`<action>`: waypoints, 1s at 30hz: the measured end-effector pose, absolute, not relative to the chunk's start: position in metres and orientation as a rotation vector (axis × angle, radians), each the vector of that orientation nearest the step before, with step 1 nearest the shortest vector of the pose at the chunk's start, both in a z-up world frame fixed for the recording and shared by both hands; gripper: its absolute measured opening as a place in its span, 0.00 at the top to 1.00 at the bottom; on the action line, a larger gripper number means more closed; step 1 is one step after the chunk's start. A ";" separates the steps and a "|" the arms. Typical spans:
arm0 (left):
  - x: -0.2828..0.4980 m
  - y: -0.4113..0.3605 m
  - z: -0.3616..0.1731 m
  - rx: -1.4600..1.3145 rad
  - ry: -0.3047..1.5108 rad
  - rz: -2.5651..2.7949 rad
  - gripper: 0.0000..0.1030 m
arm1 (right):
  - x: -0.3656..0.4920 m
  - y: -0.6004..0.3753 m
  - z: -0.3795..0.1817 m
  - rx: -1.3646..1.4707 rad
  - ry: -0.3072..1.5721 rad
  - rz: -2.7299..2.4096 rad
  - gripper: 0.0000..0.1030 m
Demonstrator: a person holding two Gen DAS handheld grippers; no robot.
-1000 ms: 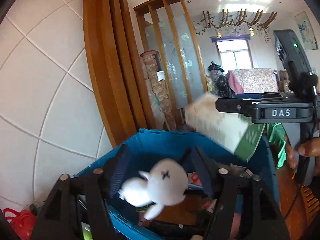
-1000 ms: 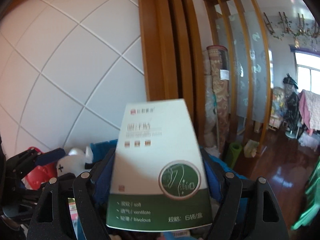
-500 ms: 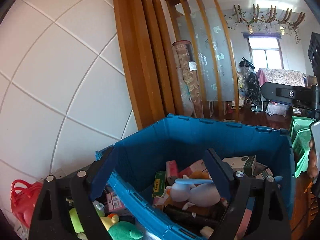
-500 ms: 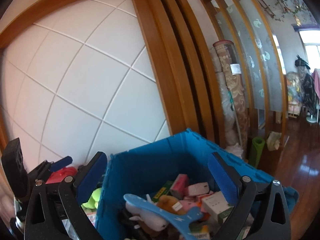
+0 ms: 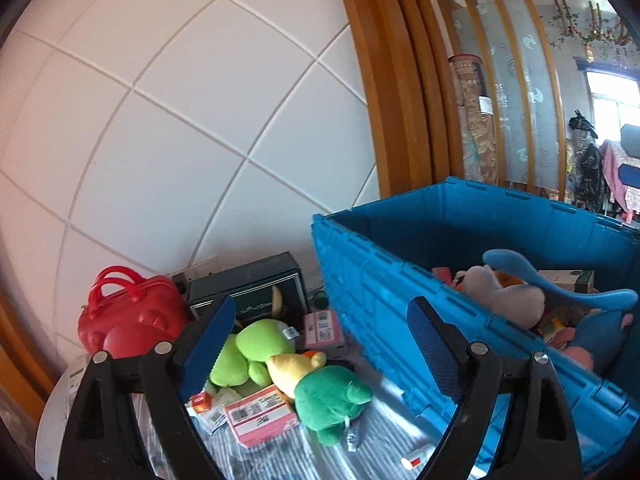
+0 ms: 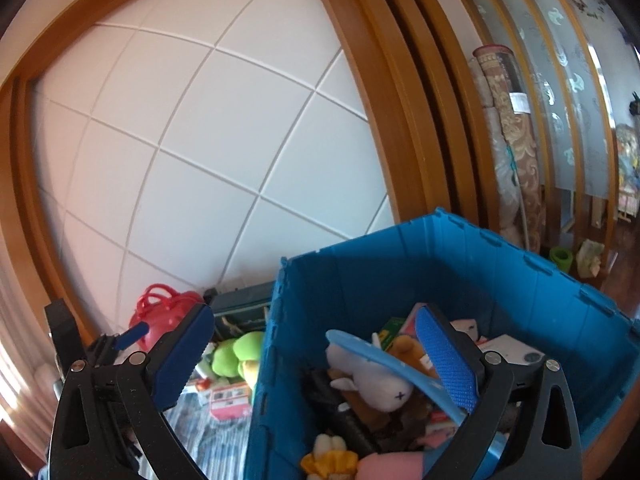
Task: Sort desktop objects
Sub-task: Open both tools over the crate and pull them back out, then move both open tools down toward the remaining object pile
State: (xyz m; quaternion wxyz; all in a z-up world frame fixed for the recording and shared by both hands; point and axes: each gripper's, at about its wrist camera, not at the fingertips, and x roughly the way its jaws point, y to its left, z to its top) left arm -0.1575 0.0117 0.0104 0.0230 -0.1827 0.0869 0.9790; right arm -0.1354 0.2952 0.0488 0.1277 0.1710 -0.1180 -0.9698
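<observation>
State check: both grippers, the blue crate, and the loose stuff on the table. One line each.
left gripper: open, empty, jaws just opened
right gripper: open, empty, jaws just opened
blue crate: lidless, part-filled with toys and boxes
white plush: in crate, lying
green plush: on table, outside crate
pink box: on table, flat
red case: upright, closed

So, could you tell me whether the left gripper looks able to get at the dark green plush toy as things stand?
Probably yes: the left gripper is open and empty, the dark green plush toy lies uncovered between its fingers' lines, outside the blue crate.
</observation>
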 end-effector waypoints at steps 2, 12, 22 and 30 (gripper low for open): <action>-0.152 -0.007 0.007 -0.586 0.259 3.054 0.14 | -0.131 0.278 0.051 0.501 -0.312 -2.824 0.00; -0.122 -0.111 0.002 -0.678 0.313 3.156 0.14 | -0.125 0.179 0.046 0.569 -0.307 -2.756 0.00; -0.092 -0.225 -0.027 -0.780 0.372 3.283 0.14 | -0.120 0.102 0.007 0.659 -0.341 -2.713 0.00; -0.093 -0.265 -0.049 -0.850 0.275 3.314 0.14 | -0.144 0.080 -0.029 0.788 -0.287 -2.670 0.00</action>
